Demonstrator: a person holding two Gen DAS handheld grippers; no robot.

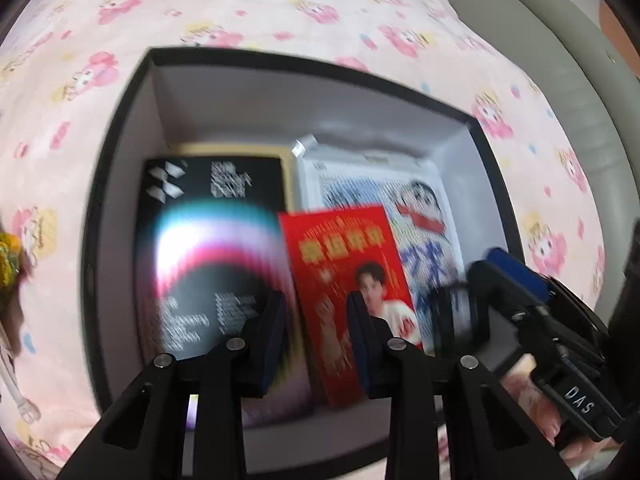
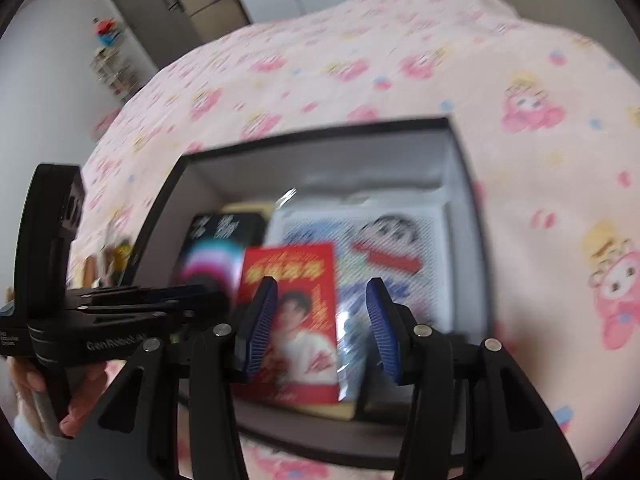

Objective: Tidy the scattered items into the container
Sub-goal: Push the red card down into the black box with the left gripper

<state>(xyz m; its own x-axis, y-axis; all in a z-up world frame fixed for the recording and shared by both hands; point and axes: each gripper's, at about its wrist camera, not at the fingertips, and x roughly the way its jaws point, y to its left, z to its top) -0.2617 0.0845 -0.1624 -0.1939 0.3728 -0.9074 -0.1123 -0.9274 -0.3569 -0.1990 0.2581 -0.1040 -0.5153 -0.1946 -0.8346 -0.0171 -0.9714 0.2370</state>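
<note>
A black box with grey inner walls sits open on the pink patterned bedsheet. Inside it lie a black booklet with a rainbow arc, a red card showing a person's photo, and a white cartoon pack in clear plastic. My left gripper hangs over the box, open, with nothing pressed between its pads; the red card lies beneath it. My right gripper is open above the red card and cartoon pack. The view is blurred.
A yellow-green item and a white cable lie on the sheet left of the box. A grey bed frame borders the bed at the right. A cupboard and a shelf stand far off.
</note>
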